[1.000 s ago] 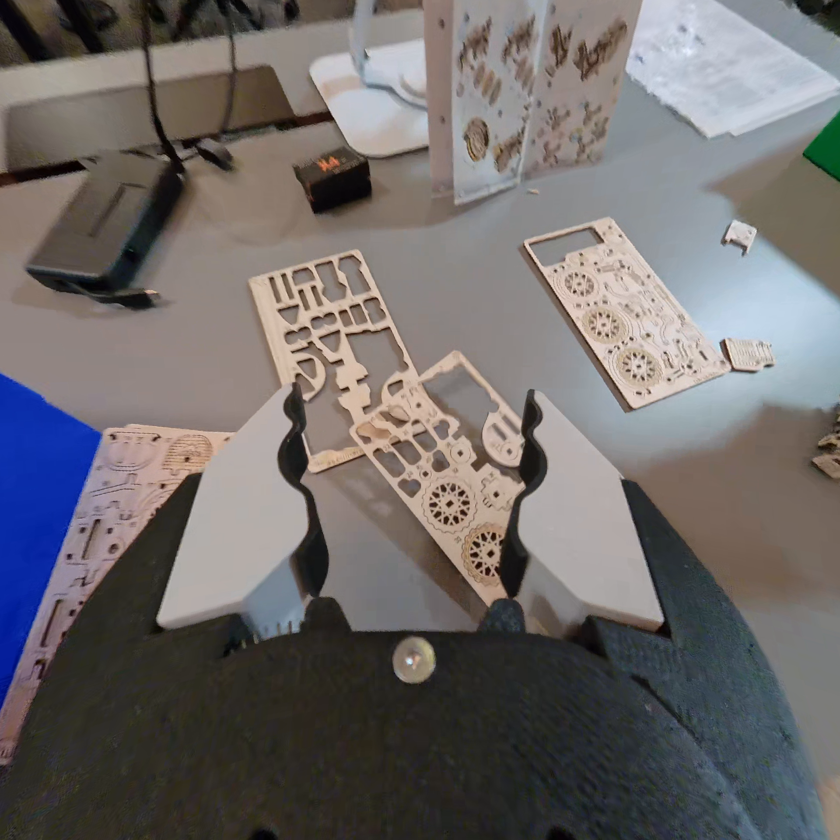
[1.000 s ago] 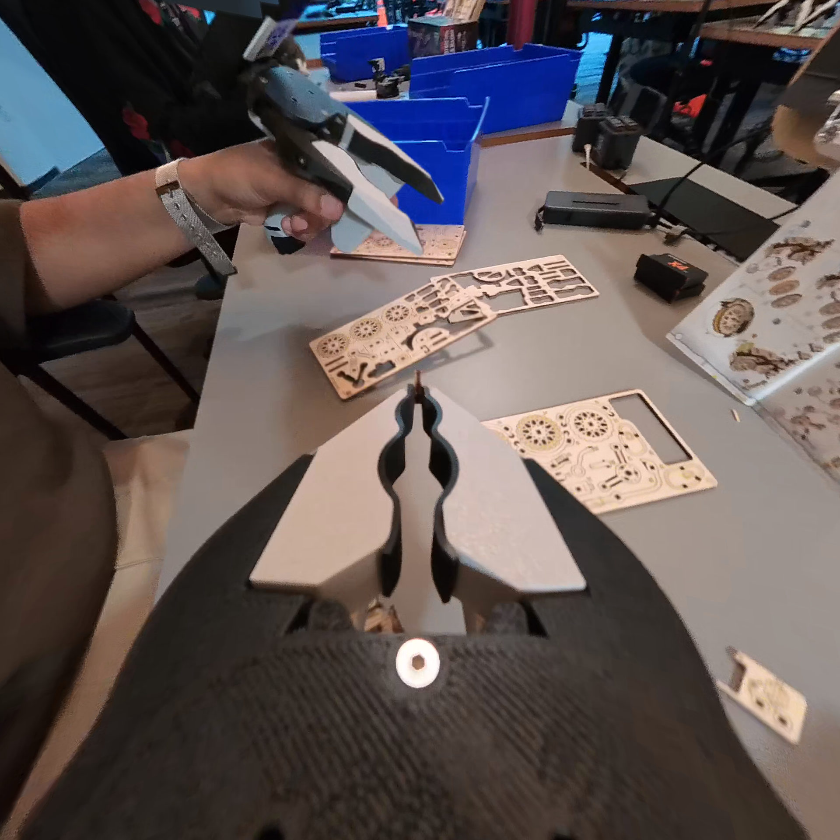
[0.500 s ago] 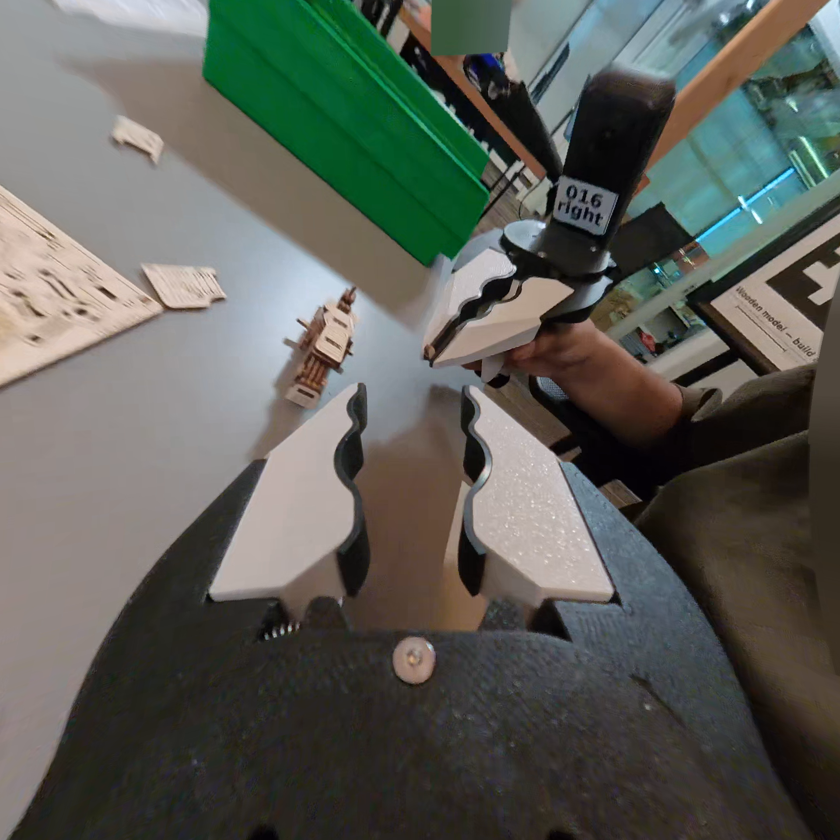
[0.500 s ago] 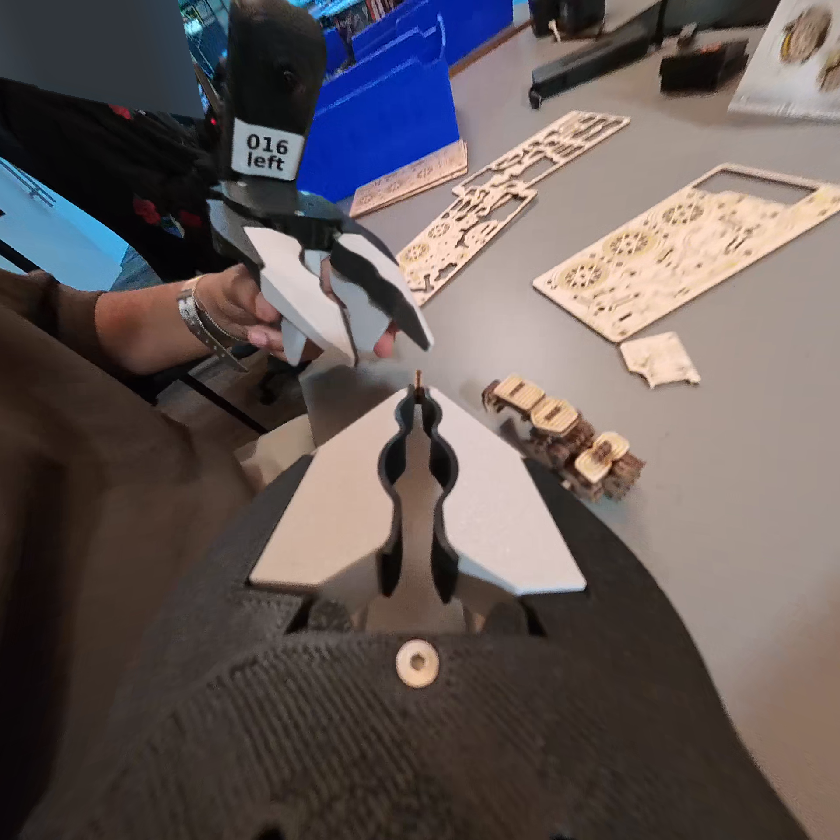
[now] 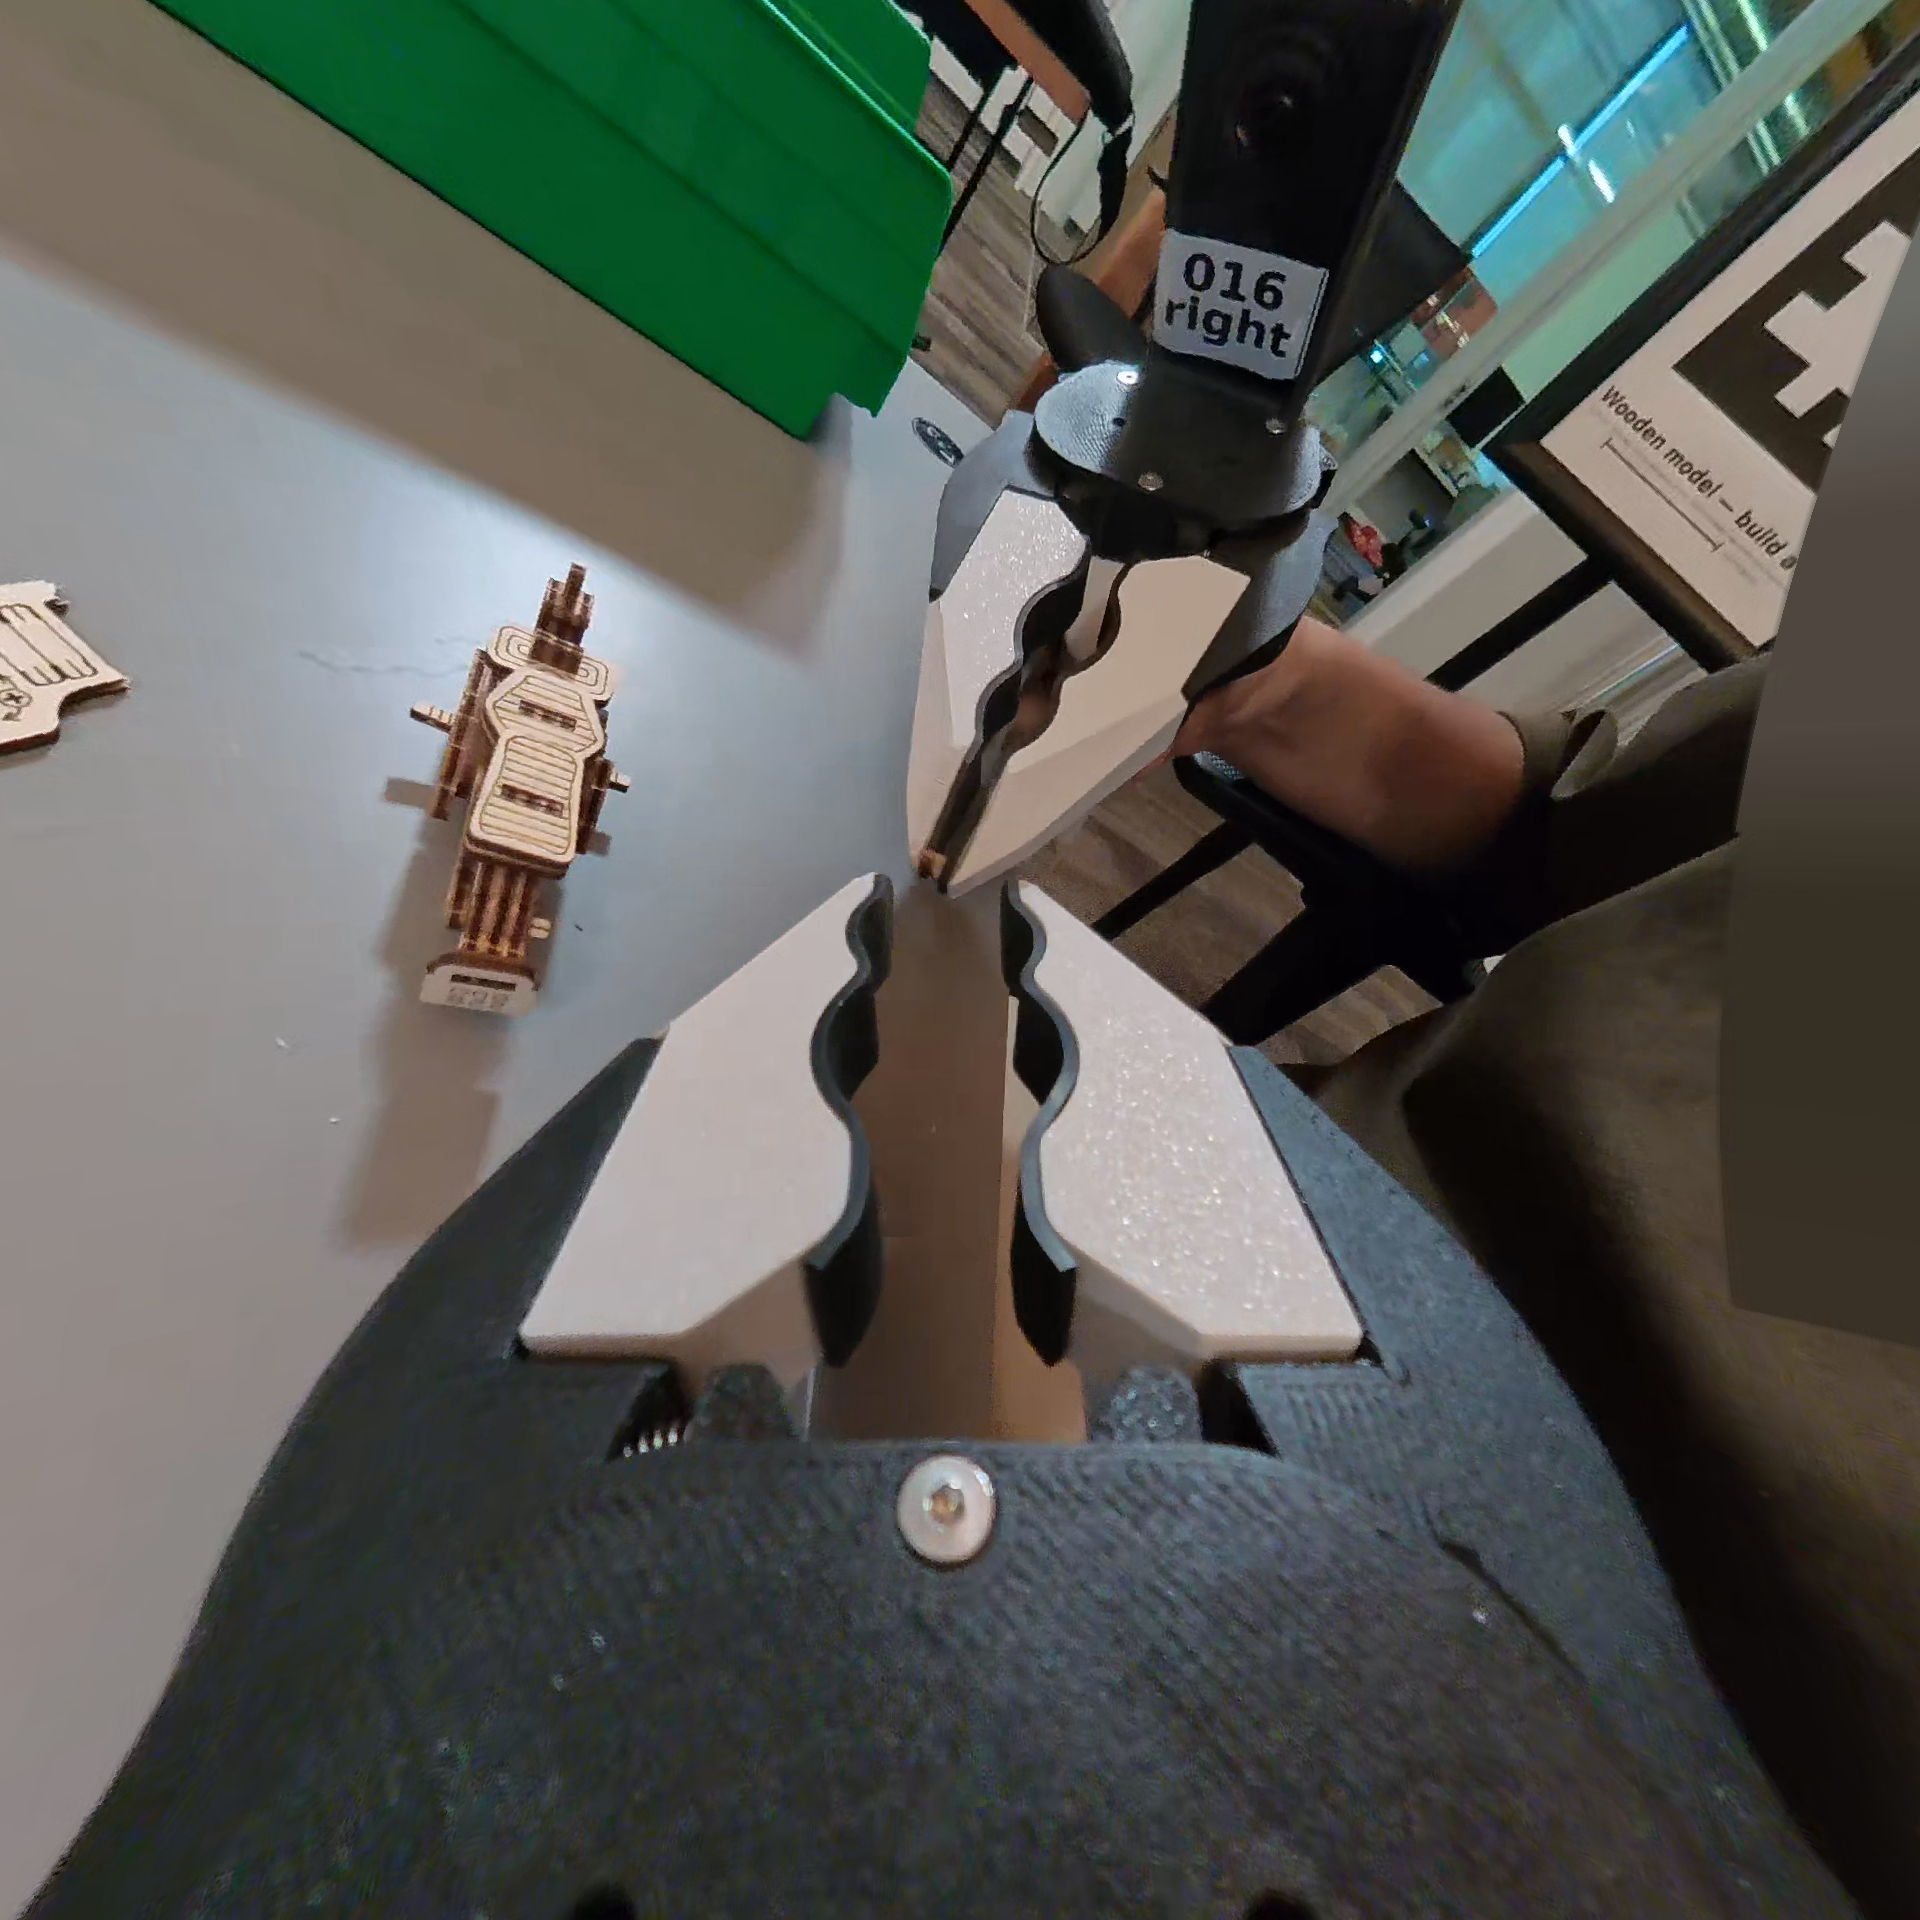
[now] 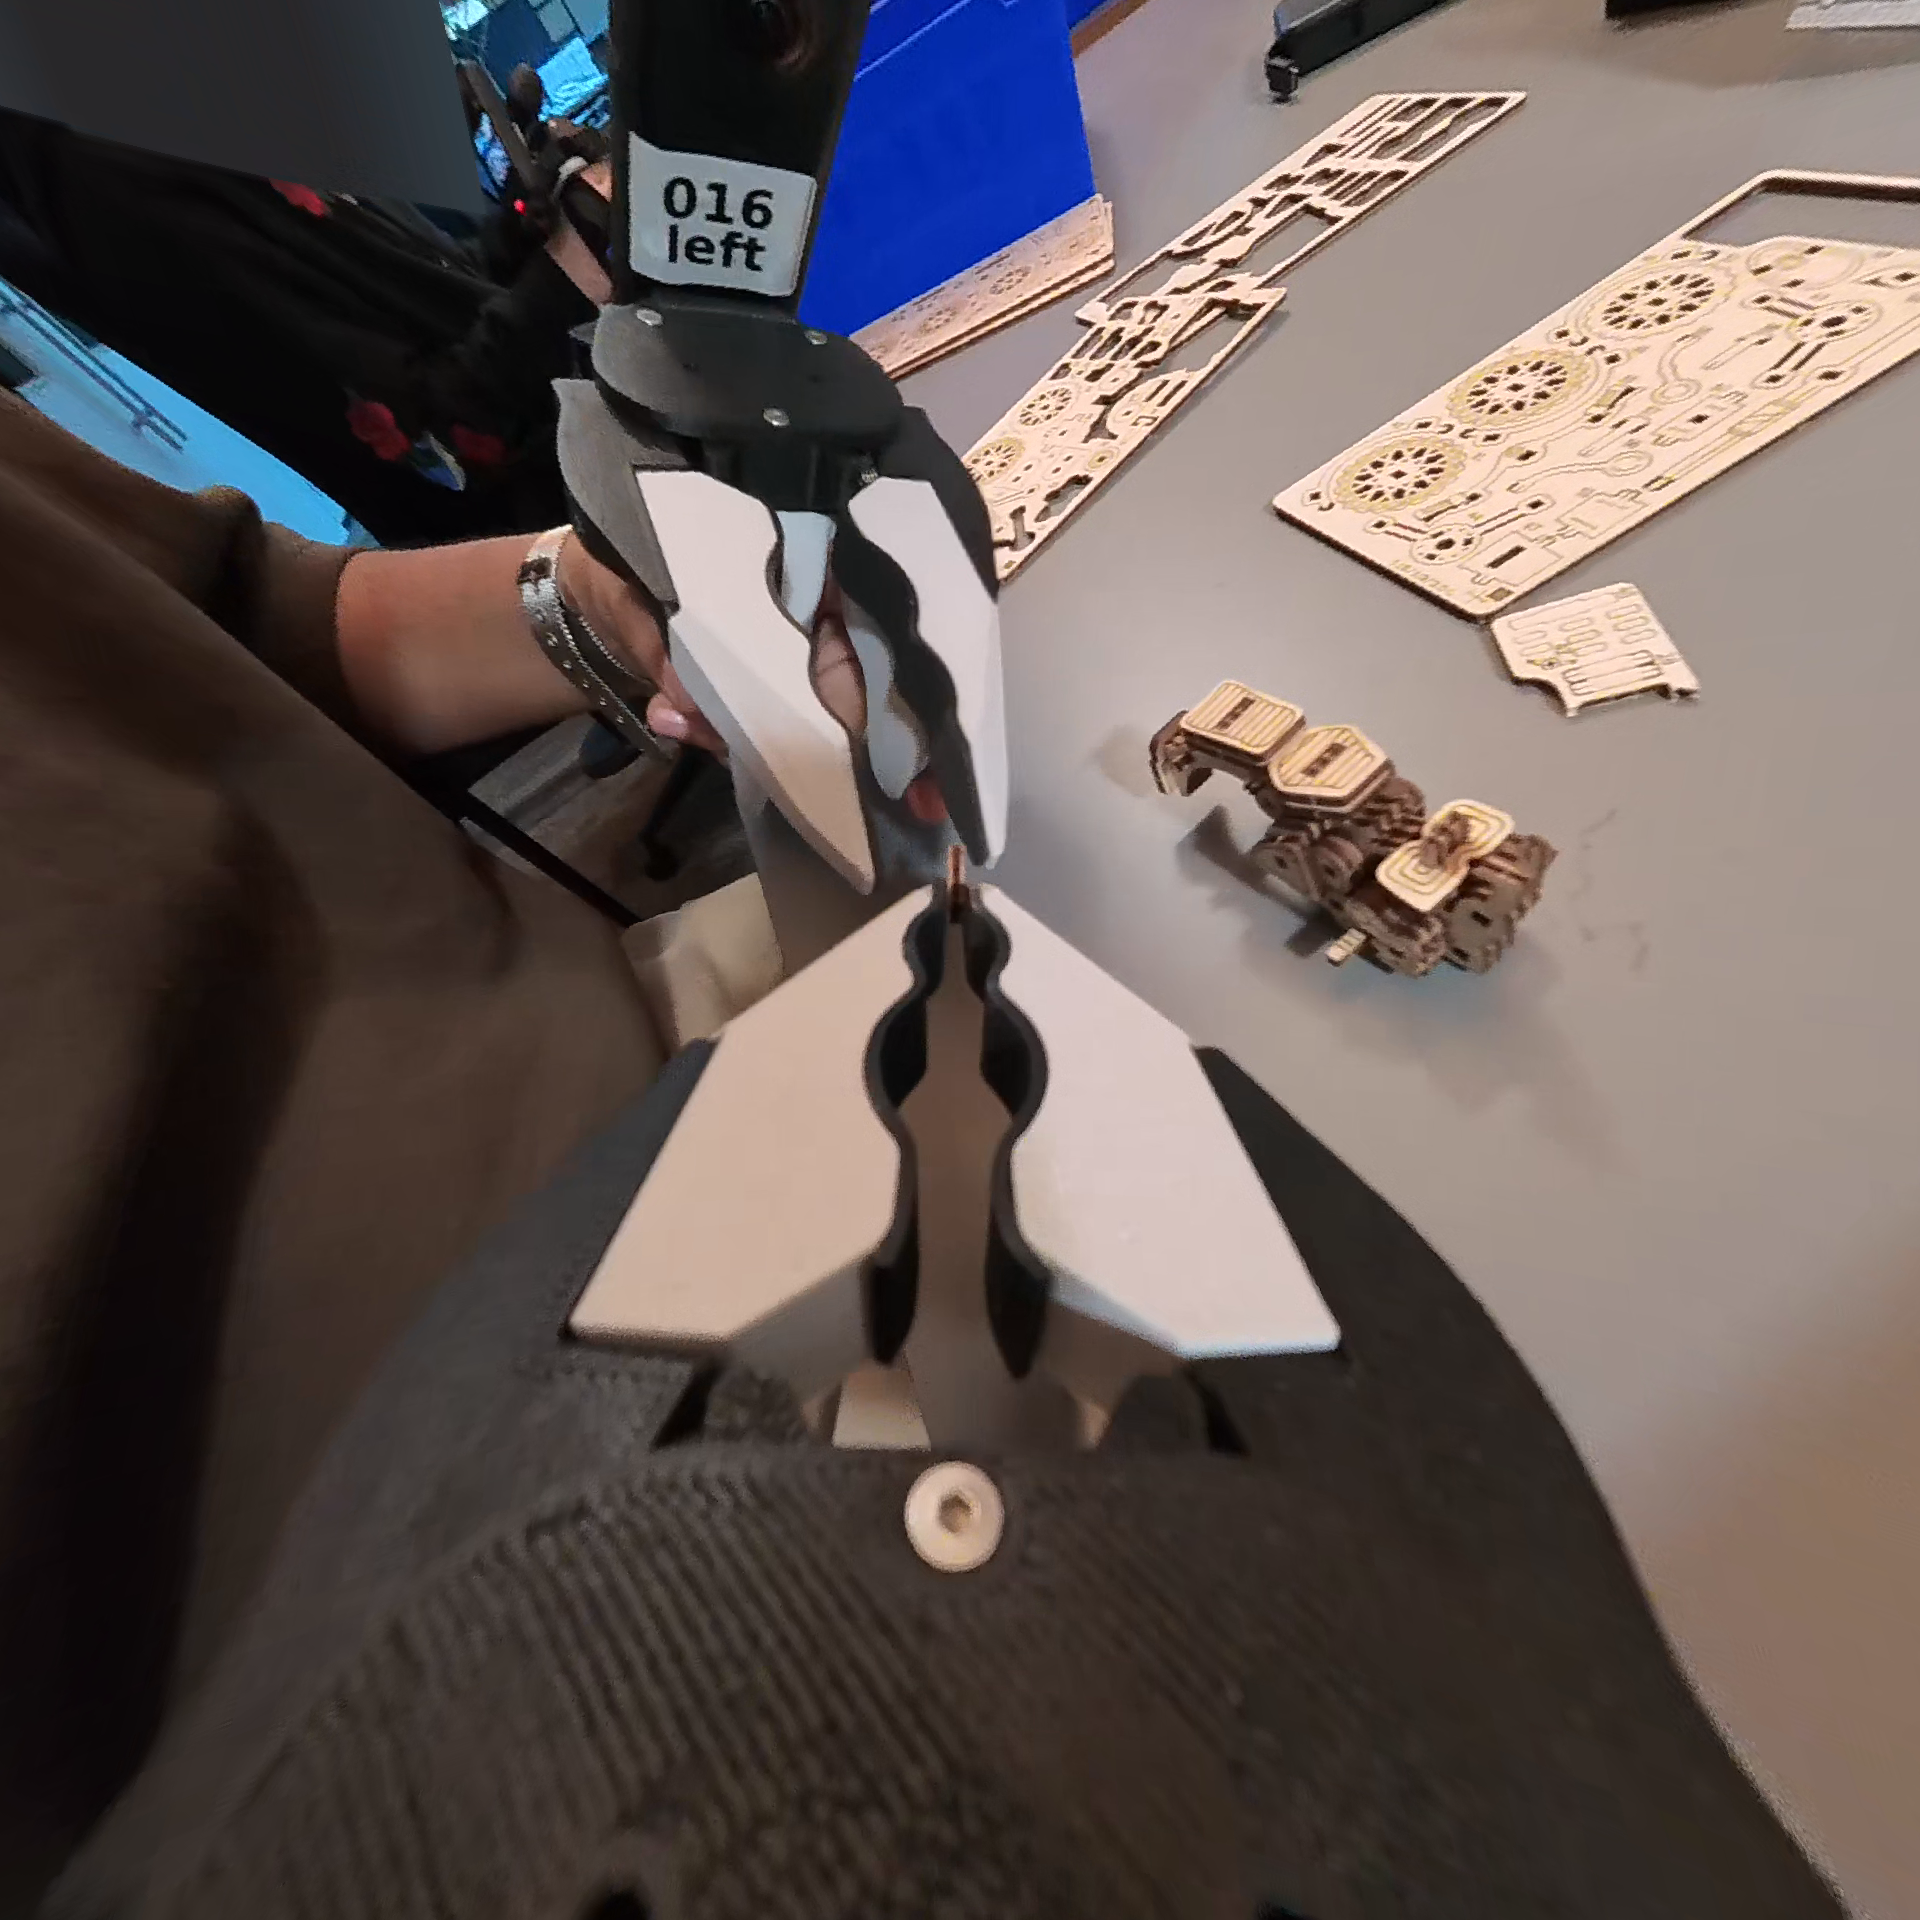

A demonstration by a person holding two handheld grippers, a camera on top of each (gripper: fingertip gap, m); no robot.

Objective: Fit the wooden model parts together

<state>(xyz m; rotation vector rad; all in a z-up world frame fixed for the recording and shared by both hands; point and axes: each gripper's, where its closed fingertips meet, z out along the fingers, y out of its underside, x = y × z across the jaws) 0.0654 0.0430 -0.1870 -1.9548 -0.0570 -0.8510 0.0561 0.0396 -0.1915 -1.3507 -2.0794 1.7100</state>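
Grey bench (image 5: pixel 260 499) carries everything; both tools are held in the air off its near edge, tip to tip.

Left tool (image 5: pixel 943 902): jaws parted to a narrow gap, nothing between them. In the right wrist view it (image 6: pixel 920 868) points down and toward the camera, and the hand (image 6: pixel 623 644) gripping it is mostly hidden behind its fingers; a wristband shows.

Right tool (image 6: pixel 958 906): jaws pinched on a small wooden peg (image 6: pixel 957 871), which sticks out just past the tips. In the left wrist view it (image 5: pixel 940 871) angles down, its tip just beside the left tool's tips, and the peg (image 5: pixel 928 860) shows only as a tiny end. Shape of the peg is too small to make out. Whether the peg touches the left tool: cannot tell.

Part-built wooden model (image 6: pixel 1351 831) sits on the bench, well apart from both tools, untouched. In the left wrist view the model (image 5: pixel 520 769) is left of the fingers.

Three cut-out wooden sheets (image 6: pixel 1621 395) lie farther back, cropped by the frame edge. One small loose wooden piece (image 6: pixel 1595 646) lies just beside the nearest sheet.

Green bin (image 5: pixel 623 156) at the bench's far side, top cut off. Blue bin (image 6: pixel 956 156) behind the left tool, partly hidden.
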